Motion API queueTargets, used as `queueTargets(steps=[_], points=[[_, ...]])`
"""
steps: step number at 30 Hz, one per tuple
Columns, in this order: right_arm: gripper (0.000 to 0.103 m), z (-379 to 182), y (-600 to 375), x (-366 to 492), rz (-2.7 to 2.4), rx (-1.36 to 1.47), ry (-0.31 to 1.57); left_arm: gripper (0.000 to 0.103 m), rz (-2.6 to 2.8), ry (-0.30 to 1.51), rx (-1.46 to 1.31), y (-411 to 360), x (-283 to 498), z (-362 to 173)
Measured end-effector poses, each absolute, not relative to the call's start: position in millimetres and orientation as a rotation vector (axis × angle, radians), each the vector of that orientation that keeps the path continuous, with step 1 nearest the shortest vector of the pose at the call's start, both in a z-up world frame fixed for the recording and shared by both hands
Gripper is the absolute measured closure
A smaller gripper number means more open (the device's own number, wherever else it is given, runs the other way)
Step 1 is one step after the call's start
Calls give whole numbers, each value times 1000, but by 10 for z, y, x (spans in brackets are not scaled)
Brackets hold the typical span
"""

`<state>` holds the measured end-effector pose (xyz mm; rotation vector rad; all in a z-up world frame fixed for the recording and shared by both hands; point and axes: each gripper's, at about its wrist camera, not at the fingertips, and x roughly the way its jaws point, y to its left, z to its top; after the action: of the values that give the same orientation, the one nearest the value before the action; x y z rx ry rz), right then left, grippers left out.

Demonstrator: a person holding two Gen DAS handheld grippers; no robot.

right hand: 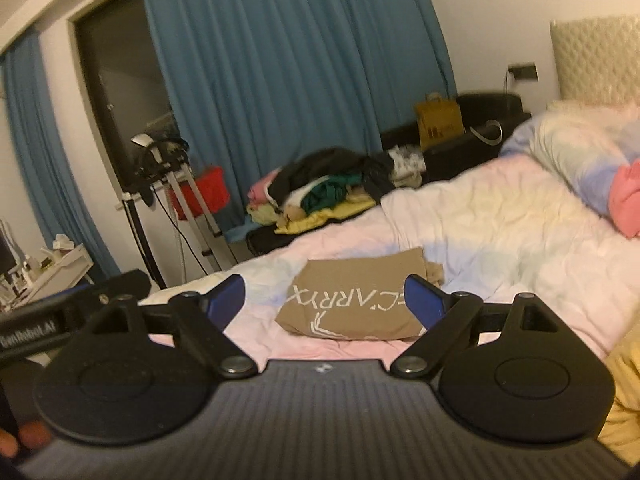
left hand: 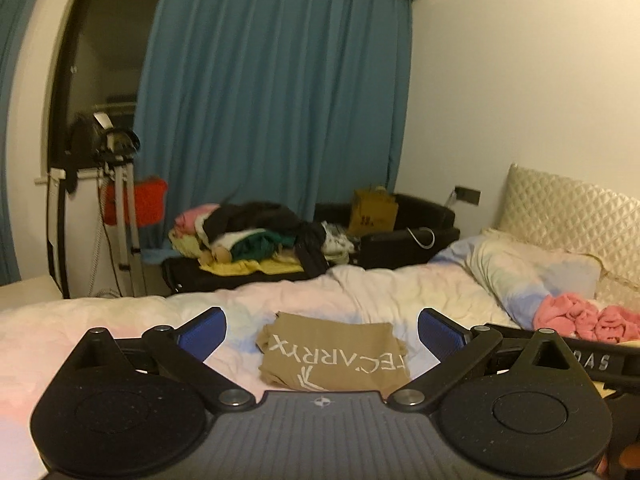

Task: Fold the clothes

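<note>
A tan garment (left hand: 334,354) lies folded into a compact rectangle on the bed (left hand: 380,292), its white lettering facing up and reading upside down from both wrist views. The left tool (left hand: 322,330) hangs just above the bed with its blue-padded fingers (left hand: 204,330) spread wide, gripping nothing; the folded piece sits between and a little beyond them. The right tool (right hand: 325,298) is likewise spread wide and empty, with the same tan garment (right hand: 356,300) lying in the gap ahead of its fingers (right hand: 424,302). The edge of the left tool shows at the left border of the right wrist view, so the two are side by side. The bedcover is pale, with soft pink, blue and yellow patches, and wrinkled. Towards the headboard (left hand: 572,216) a pillow (left hand: 532,272) rests, with a crumpled pink cloth (left hand: 584,316) just beside it. A yellow fabric (right hand: 624,392) shows at the lower right edge of the right wrist view. Beyond the bed, a heap of mixed clothes (left hand: 256,236) sits on a dark low surface in front of blue curtains (left hand: 272,92), with a brown paper bag (left hand: 372,210) near it and a tripod (left hand: 120,216) to the left.
</note>
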<state>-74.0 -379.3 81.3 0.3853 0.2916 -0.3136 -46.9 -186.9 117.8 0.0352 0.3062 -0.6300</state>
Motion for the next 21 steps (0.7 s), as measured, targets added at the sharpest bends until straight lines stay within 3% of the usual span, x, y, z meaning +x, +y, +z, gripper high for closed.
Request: queueTargets(steps=[8,21], points=[[15,505,-3448,-956,-303,317,252,0,-612,276,24,-1607,-844,860],[15,85,-3143,-837,-335,226,198,0,-570,315,2,-1335,-629,425]])
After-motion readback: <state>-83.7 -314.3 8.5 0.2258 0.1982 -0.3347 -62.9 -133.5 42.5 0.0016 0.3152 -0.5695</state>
